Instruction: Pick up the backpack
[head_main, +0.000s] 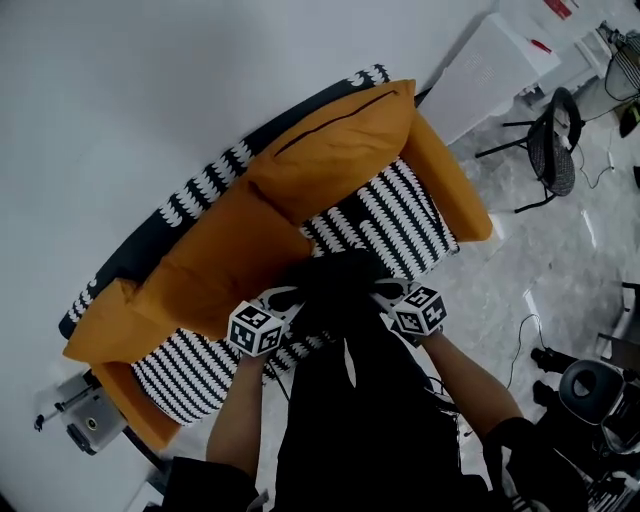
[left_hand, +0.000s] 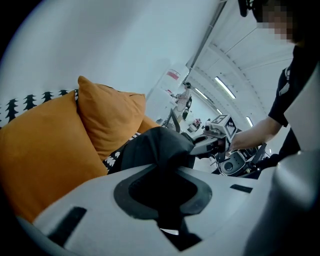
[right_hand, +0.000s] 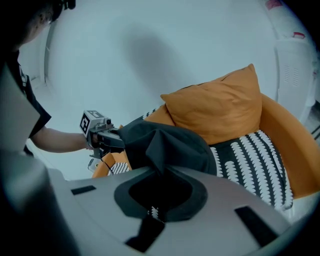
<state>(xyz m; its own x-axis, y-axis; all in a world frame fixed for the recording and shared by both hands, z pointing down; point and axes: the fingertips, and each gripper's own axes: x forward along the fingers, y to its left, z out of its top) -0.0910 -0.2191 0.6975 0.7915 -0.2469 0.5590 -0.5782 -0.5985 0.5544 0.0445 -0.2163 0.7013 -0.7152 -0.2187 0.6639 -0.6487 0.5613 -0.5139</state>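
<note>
The black backpack (head_main: 338, 283) is at the front of the sofa seat (head_main: 405, 220), held between both grippers, and I cannot tell whether it still rests on the seat. My left gripper (head_main: 288, 303) is shut on the bag's left side, black fabric (left_hand: 156, 146) bunching into its jaws. My right gripper (head_main: 386, 293) is shut on the bag's right side, and dark cloth (right_hand: 165, 144) folds into its jaws. Each gripper view shows the other gripper across the bag: the right gripper (left_hand: 212, 142) and the left gripper (right_hand: 104, 136). The bag's lower part is hidden behind my body.
Two large orange cushions (head_main: 330, 150) lean against the sofa back by a white wall. A black wire chair (head_main: 556, 145) and a white cabinet (head_main: 495, 65) stand at the far right. Cables and a chair base (head_main: 590, 385) lie on the marble floor; a grey device (head_main: 85, 415) sits at the sofa's left end.
</note>
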